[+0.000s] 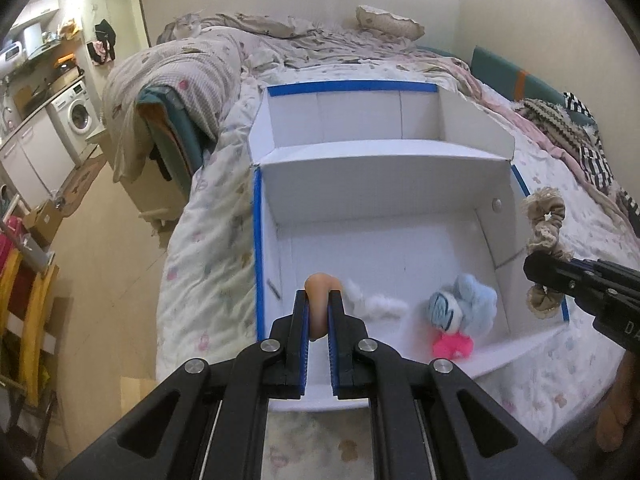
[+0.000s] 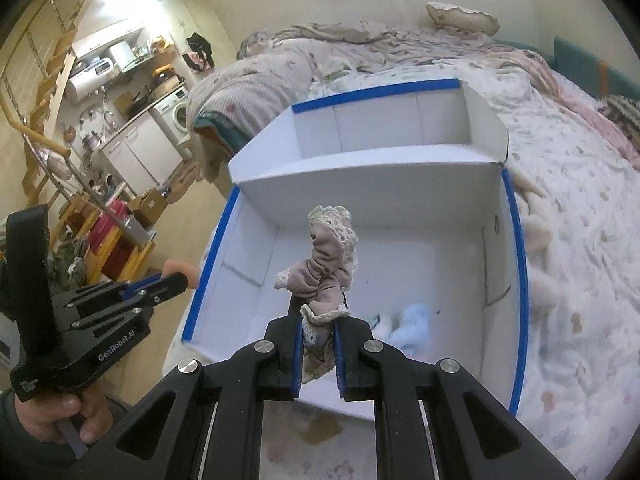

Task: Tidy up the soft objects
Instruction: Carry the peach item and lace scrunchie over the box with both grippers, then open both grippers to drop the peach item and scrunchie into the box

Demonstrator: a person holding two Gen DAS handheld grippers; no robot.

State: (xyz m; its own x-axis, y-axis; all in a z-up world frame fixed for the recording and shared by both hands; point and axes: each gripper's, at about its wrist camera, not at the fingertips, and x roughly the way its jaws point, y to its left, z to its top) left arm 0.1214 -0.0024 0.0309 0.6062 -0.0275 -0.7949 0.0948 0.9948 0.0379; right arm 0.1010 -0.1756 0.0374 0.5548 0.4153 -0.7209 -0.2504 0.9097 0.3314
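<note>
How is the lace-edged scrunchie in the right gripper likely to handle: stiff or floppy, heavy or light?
Probably floppy: the scrunchie bunches and folds above the right gripper. Likely light, since a narrow pinch holds it up. Its lace edge might snag.

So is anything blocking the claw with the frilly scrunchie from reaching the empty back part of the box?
Nothing visible blocks it. The right claw holds the scrunchie up above the white box. Only the low divider wall lies ahead, and the scrunchie looks higher than it. The back compartment looks open and empty.

Rumpled floral bed [image 1: 208, 240], pillow [image 1: 390, 22] at wall, washing machine [image 1: 78, 116], wooden ladder [image 2: 44, 92]
</note>
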